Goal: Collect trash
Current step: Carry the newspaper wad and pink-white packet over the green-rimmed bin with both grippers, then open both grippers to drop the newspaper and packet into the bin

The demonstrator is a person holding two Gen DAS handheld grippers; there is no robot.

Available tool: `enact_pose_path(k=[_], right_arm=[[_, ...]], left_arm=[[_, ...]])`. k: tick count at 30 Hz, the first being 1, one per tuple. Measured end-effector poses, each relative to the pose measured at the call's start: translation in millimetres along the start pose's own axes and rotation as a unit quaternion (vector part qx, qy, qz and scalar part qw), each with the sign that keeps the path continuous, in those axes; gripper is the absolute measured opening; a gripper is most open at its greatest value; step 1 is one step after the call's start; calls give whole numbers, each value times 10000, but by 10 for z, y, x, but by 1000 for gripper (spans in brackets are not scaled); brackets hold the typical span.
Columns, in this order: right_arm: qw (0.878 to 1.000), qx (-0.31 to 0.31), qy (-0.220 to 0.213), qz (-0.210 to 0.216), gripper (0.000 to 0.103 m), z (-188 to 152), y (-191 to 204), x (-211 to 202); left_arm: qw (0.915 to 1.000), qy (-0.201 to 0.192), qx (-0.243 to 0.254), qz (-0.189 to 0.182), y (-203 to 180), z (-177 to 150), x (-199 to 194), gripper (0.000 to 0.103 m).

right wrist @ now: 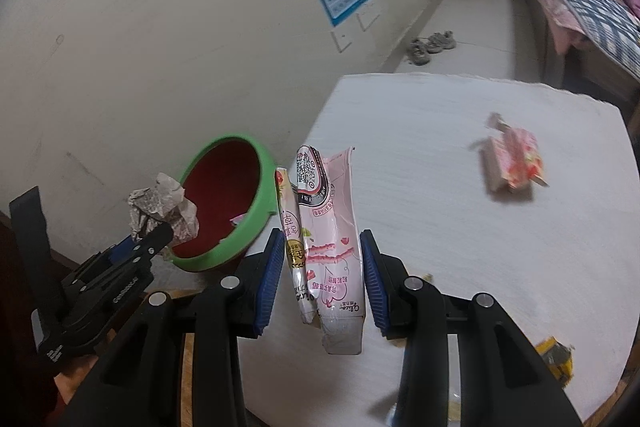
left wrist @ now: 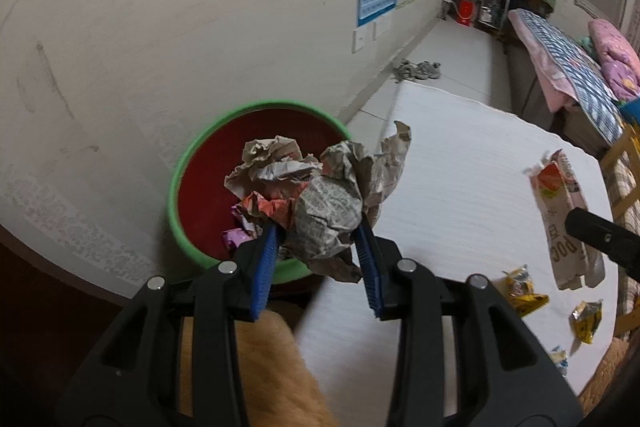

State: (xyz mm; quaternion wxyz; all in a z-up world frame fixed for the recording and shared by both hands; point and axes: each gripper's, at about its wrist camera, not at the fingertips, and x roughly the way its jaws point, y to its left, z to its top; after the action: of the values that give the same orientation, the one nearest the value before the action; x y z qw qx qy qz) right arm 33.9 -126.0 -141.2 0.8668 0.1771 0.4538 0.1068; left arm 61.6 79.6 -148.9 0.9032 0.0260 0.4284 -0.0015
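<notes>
My left gripper (left wrist: 318, 227) is shut on a crumpled newspaper ball (left wrist: 328, 215), which hangs over the near rim of a green bin with a red inside (left wrist: 180, 187). The bin holds crumpled paper (left wrist: 268, 163) and wrappers. My right gripper (right wrist: 321, 237) is shut on a flattened pink carton (right wrist: 328, 247), held upright above the white table's left edge, just right of the bin (right wrist: 224, 187). In the right wrist view, the left gripper (right wrist: 160, 233) and its newspaper (right wrist: 164, 203) sit at the bin's left rim.
On the white table (right wrist: 440, 227) lie another pink carton (right wrist: 514, 163) and yellow wrappers (left wrist: 520, 291) (left wrist: 586, 319). A wall stands right behind the bin. Shoes (right wrist: 432, 45) lie on the floor beyond, and a bed (left wrist: 568, 67) is at the far right.
</notes>
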Motion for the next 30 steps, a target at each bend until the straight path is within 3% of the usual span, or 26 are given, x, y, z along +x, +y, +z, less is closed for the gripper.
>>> enact_pose_path(k=[12, 30], right_arm=[[9980, -534, 51, 338, 38, 357, 544, 340], [9917, -928, 434, 778, 39, 739, 1252, 1080]], left_arm=[[9991, 51, -215, 365, 448, 181, 240, 37], [9960, 314, -704, 458, 913, 357, 694, 37]])
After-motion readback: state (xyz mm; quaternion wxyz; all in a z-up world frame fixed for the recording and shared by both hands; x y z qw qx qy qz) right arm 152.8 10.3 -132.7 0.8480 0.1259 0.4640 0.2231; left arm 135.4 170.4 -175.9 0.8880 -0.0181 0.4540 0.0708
